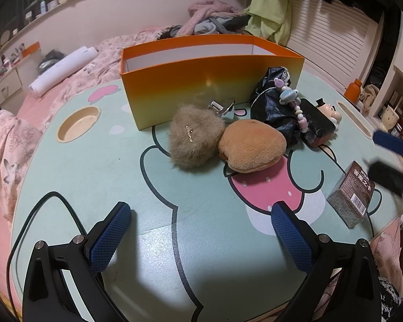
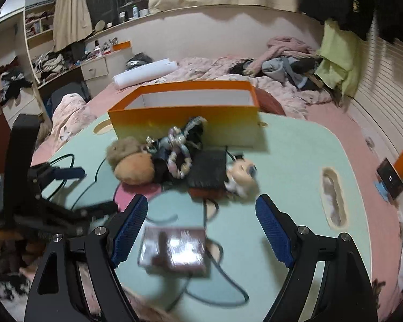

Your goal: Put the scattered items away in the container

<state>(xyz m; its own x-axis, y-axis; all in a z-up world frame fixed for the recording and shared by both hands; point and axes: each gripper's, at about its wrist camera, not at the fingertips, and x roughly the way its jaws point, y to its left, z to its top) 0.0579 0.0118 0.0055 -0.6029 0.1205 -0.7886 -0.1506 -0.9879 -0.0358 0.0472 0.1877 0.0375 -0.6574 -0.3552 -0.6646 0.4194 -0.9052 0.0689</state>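
- Left gripper (image 1: pixel 201 218), black frame with blue textured pads: jaws spread wide, nothing between them, hovering over bare mint-green cartoon-print lap table (image 1: pixel 94 166).
- Right gripper (image 2: pixel 201 213), same build: jaws spread, released, not touching anything. Small brown foil-wrapped card box (image 2: pixel 173 249) lies on the table below the gap between its fingers, blurred in the right wrist view; contact not visible.
- Same card box seen from the left wrist view at the table's right edge (image 1: pixel 350 197), well apart from the main pile.
- Open orange-to-yellow gradient cardboard box with white inside (image 1: pixel 209 80) stands at the far side of the table; what shows of the interior looks bare, floor hidden.
- Pile just in front of the orange box: fuzzy tan heart-shaped pouch with gold lettering (image 1: pixel 194 139) touching a round tan plush bun-like toy (image 1: pixel 251 147).
- Small silver metal clip (image 1: pixel 223 108) sits behind the pouch, against the box wall.
- Crumpled black plastic bag (image 1: pixel 271 104) right of the plush, with a pastel bead strap (image 1: pixel 290 99) draped over it.
- Black rectangular case with reddish edge (image 1: pixel 318 124) next to the bag, touching a small cartoon figurine with black top hat (image 1: pixel 330 112).
- Black cable (image 1: pixel 48 201) loops on the table's left side.
- Table sits on a bed with pink floral bedding (image 1: pixel 10 145).
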